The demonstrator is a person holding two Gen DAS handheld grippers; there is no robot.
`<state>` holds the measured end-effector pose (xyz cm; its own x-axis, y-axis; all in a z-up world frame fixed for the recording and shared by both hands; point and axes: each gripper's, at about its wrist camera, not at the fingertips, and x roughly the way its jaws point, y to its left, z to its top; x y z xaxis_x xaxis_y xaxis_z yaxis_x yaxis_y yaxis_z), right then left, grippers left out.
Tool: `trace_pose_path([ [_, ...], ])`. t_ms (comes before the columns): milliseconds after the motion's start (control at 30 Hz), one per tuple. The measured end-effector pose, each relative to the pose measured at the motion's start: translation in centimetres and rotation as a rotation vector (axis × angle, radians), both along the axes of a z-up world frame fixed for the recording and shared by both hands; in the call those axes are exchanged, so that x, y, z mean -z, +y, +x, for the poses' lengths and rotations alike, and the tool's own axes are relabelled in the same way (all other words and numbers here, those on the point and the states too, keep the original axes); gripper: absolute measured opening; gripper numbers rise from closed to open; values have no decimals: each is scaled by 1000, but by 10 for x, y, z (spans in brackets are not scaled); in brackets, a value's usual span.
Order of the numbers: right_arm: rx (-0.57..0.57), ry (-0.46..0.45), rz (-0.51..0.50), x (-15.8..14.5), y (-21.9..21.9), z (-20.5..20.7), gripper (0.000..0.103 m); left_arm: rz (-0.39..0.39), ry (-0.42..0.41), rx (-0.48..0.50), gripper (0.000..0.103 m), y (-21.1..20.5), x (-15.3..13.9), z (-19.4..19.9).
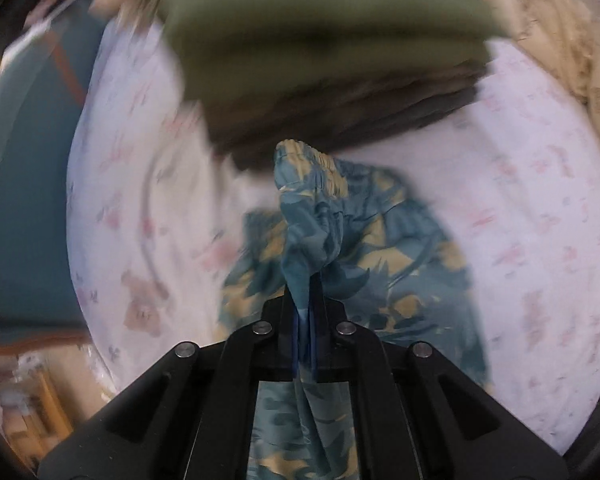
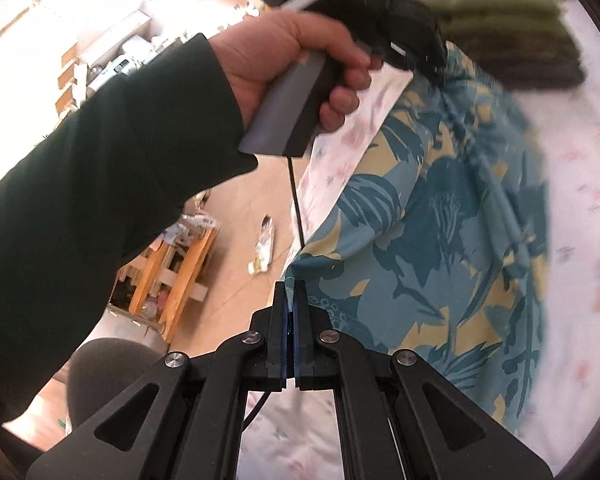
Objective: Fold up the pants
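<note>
On the floral bedsheet [image 1: 148, 184], one pair of pants [image 2: 440, 216], both grippers' jaws clamping it.

Both fisheye views bend strongly at the edges, with dark vignetted corners. The left wrist view is dim and smeared by motion blur, worst on the stacked green clothes [image 1: 324, 40]; only the pinched pants [image 1: 312, 216] stay fairly sharp. The right wrist view is brighter, with blown-out daylight glare at upper left.
</note>
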<state>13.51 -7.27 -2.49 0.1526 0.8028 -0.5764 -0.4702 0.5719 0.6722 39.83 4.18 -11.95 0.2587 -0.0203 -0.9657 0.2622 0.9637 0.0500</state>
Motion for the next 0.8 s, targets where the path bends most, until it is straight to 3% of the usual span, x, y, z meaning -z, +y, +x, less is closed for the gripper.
trace_pose_path([
  [100, -22, 25, -32, 16, 28, 0, 1, 17, 15, -34, 2, 27, 27, 0],
  [200, -14, 55, -51, 22, 36, 3, 1, -17, 13, -64, 2, 43, 35, 2],
  [300, -1, 69, -61, 18, 35, 8, 1, -35, -21, -58, 13, 50, 35, 1],
  [367, 4, 70, -66, 15, 33, 6, 1, -88, -19, -103, 47, 65, 31, -2],
  [400, 3, 67, -72, 12, 35, 6, 1, -125, -25, -128, 71, 76, 26, -6],
  [433, 0, 63, -83, 9, 38, 8, 1, -165, -39, -145, 78, 88, 19, -14],
  [500, -13, 53, -90, 6, 45, 8, 1, -218, -59, -153, 78, 114, 5, -33],
  [600, -44, 35, -96, 3, 59, 1, 1, -235, -95, -169, 79, 153, -15, -66],
  [800, -80, 49, -161, 36, 114, 0, 1, -308, -82, -291, 81, 225, -30, -142],
])
